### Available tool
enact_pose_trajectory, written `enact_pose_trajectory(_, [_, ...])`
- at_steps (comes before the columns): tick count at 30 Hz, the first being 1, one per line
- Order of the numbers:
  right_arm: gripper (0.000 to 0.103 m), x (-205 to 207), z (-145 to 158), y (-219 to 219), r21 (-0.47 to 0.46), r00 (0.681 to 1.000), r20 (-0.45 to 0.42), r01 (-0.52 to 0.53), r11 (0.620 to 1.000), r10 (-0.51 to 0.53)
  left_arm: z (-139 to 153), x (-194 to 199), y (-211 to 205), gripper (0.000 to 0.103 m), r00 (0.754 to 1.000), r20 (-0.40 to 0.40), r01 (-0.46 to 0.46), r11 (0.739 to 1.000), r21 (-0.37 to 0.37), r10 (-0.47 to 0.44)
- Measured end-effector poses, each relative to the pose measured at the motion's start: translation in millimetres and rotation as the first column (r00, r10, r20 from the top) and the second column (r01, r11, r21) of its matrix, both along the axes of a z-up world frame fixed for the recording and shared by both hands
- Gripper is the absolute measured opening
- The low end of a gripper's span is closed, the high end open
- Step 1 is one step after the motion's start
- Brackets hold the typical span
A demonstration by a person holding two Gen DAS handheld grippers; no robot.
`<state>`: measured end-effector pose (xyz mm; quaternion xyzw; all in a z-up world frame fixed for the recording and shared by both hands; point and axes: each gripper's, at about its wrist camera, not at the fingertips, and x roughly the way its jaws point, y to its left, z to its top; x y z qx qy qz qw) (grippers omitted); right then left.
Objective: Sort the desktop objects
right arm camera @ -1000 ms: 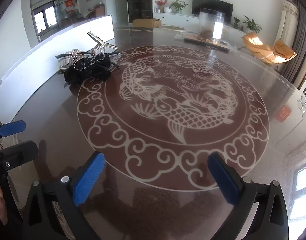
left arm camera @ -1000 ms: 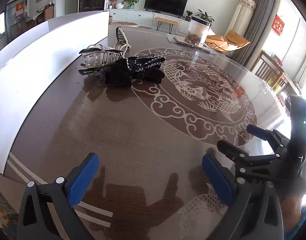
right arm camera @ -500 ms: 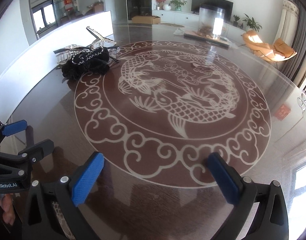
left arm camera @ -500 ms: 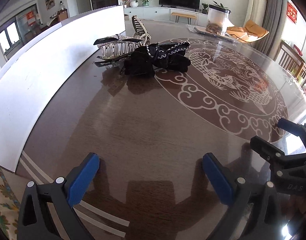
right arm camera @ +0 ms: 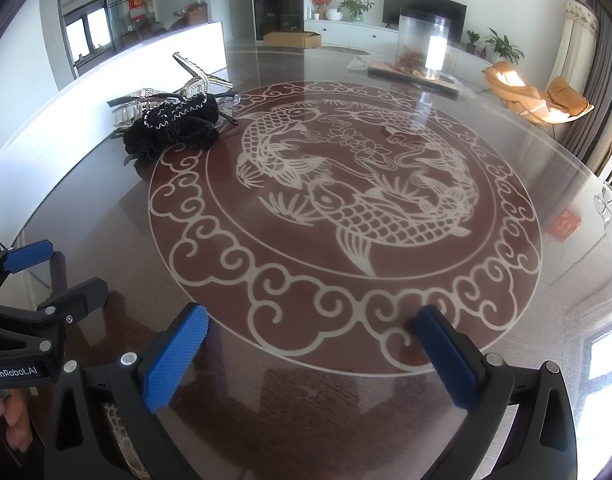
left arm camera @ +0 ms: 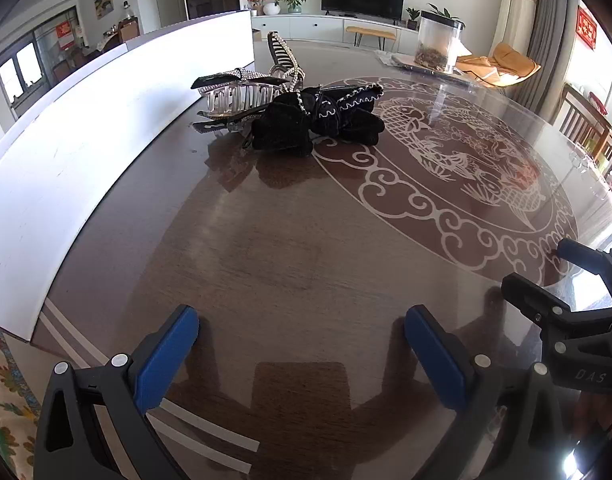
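Two hand-held grippers, left [left arm camera: 302, 344] and right [right arm camera: 311, 344], are held wide and empty over the bench [left arm camera: 290, 264]. Black fabric hair ties [left arm camera: 317, 120] are tangled with rhinestone claw clips [left arm camera: 238, 94] by its far-left edge. Ties are judged soft and light, best pinched mid-bundle; clips stiff, slippery.

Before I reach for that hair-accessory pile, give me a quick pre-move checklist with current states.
1. Left hand-held gripper open, empty: ok.
2. Right hand-held gripper open, empty: ok.
3. Dark glossy table bare between left gripper and pile: ok.
4. Black velvet scrunchie with white stitching separate from the clear rhinestone claw clip: not ok, they touch.
5. How many clips are tangled there: cannot tell.
6. Destination for sorted items: cannot tell.
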<state>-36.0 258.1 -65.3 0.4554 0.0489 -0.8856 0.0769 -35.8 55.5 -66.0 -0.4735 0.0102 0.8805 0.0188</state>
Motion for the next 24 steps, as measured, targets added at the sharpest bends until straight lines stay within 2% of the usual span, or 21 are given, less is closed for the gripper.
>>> enact_pose_trajectory(24, [0.103, 0.2, 0.0, 0.0, -0.001, 1.0, 0.0, 0.0, 1.0, 0.0, -0.3, 1.1, 1.1, 0.103, 1.0, 0.003, -0.006, 1.0, -0.001, 0.006])
